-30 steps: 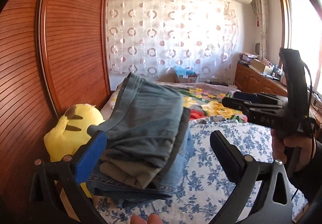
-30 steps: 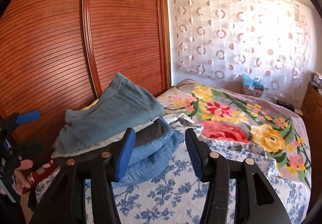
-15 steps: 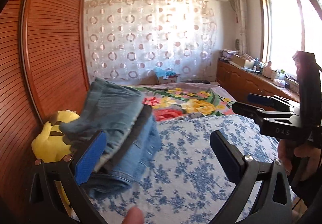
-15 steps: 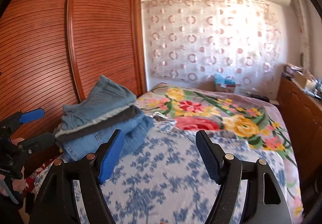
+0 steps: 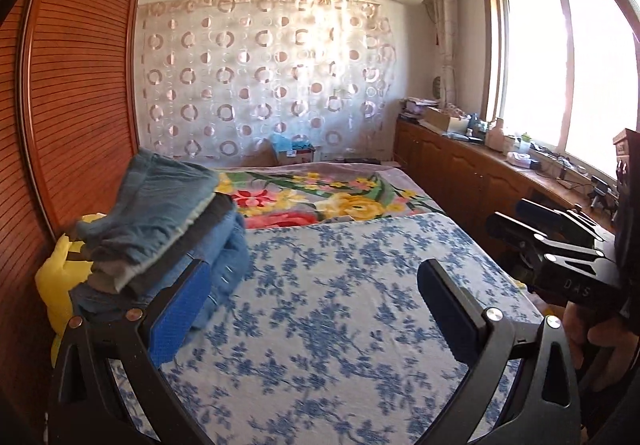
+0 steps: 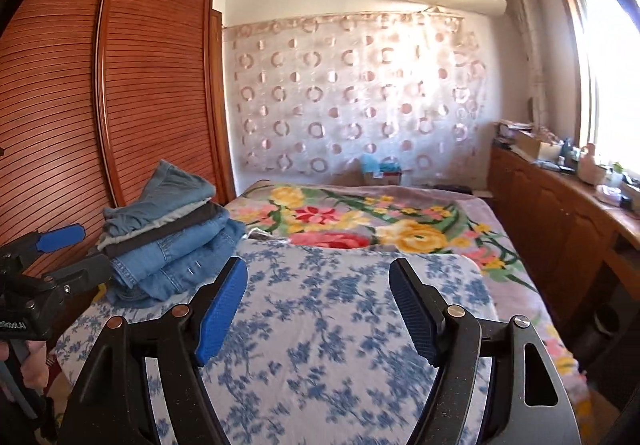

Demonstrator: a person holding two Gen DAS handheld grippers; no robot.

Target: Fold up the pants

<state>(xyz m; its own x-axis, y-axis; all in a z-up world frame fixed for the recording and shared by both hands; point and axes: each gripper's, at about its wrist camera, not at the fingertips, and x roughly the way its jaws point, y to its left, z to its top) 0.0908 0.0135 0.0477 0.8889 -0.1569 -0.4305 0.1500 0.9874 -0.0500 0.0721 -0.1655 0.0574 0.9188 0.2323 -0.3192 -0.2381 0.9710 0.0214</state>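
Note:
A stack of folded pants [image 5: 168, 229], mostly blue denim with a dark and a grey layer, lies at the left edge of the bed; it also shows in the right wrist view [image 6: 168, 241]. My left gripper [image 5: 316, 309] is open and empty, held over the blue-flowered sheet [image 5: 340, 305], right of the stack. My right gripper [image 6: 320, 305] is open and empty over the same sheet [image 6: 320, 345]. The right gripper's body shows at the right of the left wrist view [image 5: 560, 257]; the left gripper's body shows at the left of the right wrist view [image 6: 36, 277].
A yellow plush toy [image 5: 60, 277] sits behind the stack against the wooden wardrobe [image 5: 72, 105]. A floral blanket [image 6: 360, 221] covers the far half of the bed. A wooden cabinet [image 6: 560, 213] with clutter runs under the window on the right.
Both grippers have pulled back and swung right, away from the stack of pants. The stack now sits further left and smaller in both views. Both stay open.

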